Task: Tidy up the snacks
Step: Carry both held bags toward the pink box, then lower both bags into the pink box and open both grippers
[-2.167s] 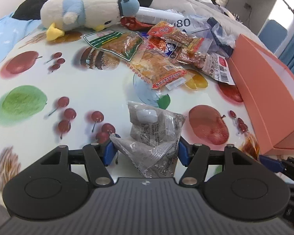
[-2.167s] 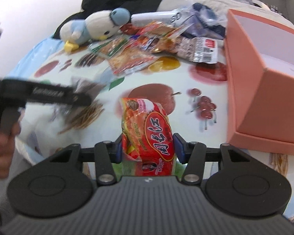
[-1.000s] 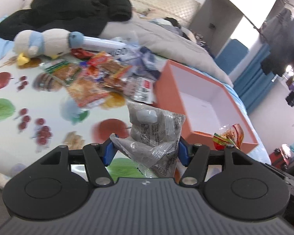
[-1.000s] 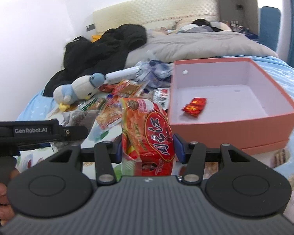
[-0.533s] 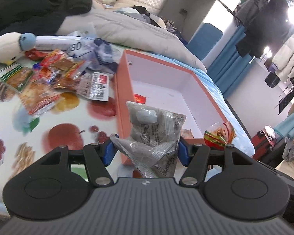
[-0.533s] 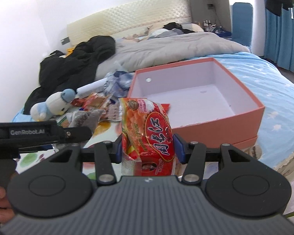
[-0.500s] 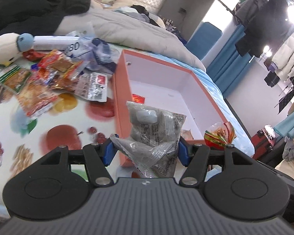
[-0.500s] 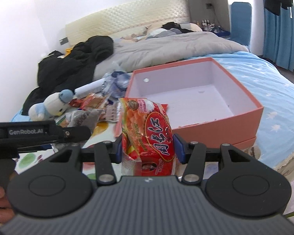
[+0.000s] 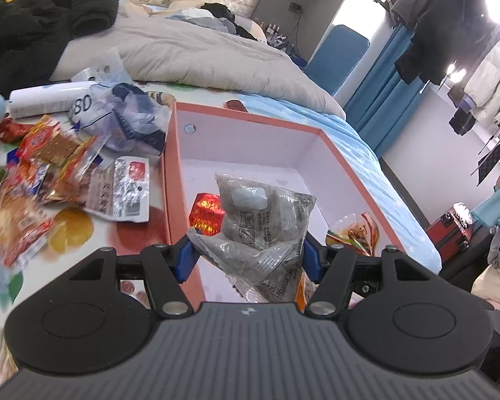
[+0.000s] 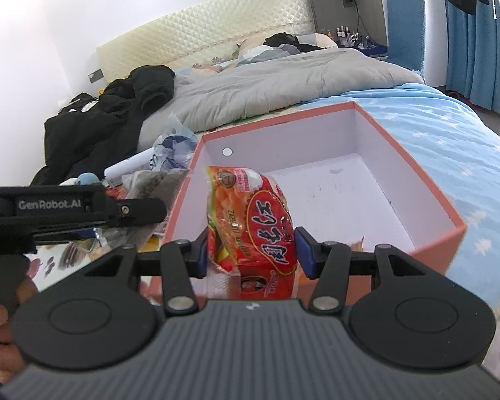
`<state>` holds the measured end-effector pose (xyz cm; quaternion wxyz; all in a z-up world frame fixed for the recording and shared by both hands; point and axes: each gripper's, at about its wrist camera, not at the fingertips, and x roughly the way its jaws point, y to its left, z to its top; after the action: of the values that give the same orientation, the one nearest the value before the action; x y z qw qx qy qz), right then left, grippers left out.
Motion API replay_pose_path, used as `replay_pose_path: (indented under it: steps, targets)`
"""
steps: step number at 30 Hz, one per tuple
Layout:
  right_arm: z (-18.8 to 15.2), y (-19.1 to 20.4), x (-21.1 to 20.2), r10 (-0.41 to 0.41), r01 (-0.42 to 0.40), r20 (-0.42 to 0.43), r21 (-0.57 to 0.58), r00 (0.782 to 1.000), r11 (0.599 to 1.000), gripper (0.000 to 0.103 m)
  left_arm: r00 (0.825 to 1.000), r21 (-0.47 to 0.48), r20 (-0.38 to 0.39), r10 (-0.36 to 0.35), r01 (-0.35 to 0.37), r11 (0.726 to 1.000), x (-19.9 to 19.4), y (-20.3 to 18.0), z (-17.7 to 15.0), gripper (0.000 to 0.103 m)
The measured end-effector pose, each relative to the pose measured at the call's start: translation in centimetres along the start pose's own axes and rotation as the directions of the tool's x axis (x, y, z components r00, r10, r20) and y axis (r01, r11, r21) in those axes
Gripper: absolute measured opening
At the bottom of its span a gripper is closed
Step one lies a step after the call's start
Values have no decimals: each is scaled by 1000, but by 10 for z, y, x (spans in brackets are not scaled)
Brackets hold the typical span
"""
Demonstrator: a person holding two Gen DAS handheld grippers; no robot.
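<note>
Both packets over the box, ready to drop

My left tool point(image 9: 248, 258) is clamped on a crumpled grey packet point(image 9: 261, 225) and my right tool point(image 10: 251, 248) on a glossy red snack bag point(image 10: 253, 230); both hang above the open orange box point(image 9: 346, 153), where a small red sweet point(image 9: 206, 213) already lies. I'd bring each tool low and well inside the walls before letting go, keeping them clear of each other, so the light, slippery wrappers land flat instead of sliding out toward the snack pile point(image 9: 50, 163) on the bed.
</note>
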<state>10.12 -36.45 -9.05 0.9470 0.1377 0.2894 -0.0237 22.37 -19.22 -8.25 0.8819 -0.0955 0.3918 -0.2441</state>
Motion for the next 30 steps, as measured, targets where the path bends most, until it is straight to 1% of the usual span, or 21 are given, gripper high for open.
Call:
replay_pose_path:
  steps: [6, 10, 11, 12, 13, 14, 15, 16, 21, 26, 30]
  targets:
    - [14, -12, 34, -13, 13, -23, -8, 1000, 1000, 55, 1000, 11, -30, 2, -2, 1000, 35, 2, 13, 67]
    - [16, -18, 50, -24, 24, -48, 5, 999, 1000, 56, 999, 11, -47, 3, -3, 1000, 44, 7, 14, 67]
    - [16, -18, 53, -25, 25, -54, 10, 998, 1000, 59, 999, 13, -51, 3, -2, 1000, 45, 8, 14, 68]
    - [16, -20, 55, -27, 28, -58, 16, 998, 999, 60, 999, 17, -51, 7, -6, 1000, 46, 9, 15, 69]
    - [16, -20, 56, -31, 32, -62, 23, 998, 999, 64, 999, 22, -52, 11, -10, 1000, 46, 9, 15, 72]
    - [16, -21, 57, -33, 35, -70, 33, 997, 999, 73, 999, 24, -52, 16, -15, 1000, 46, 9, 15, 77]
    - [16, -23, 58, -34, 38, -77, 47, 996, 998, 76, 999, 28, -48, 20, -19, 999, 44, 9, 16, 78]
    - [15, -24, 59, -35, 40, -82, 64, 996, 997, 80, 999, 33, -41, 25, -24, 999, 42, 9, 16, 78]
    - [15, -24, 53, -46, 54, -91, 86, 995, 995, 80, 999, 47, -7, 32, -32, 998, 18, 7, 18, 78]
    - [16, -12, 32, -60, 64, -67, 60, 996, 996, 82, 999, 57, 34, 43, -45, 997, -19, 5, 11, 78]
    - [13, -1, 9, -55, 57, -38, 47, 998, 997, 82, 997, 60, 64, 53, -57, 997, -52, 5, 1, 78]
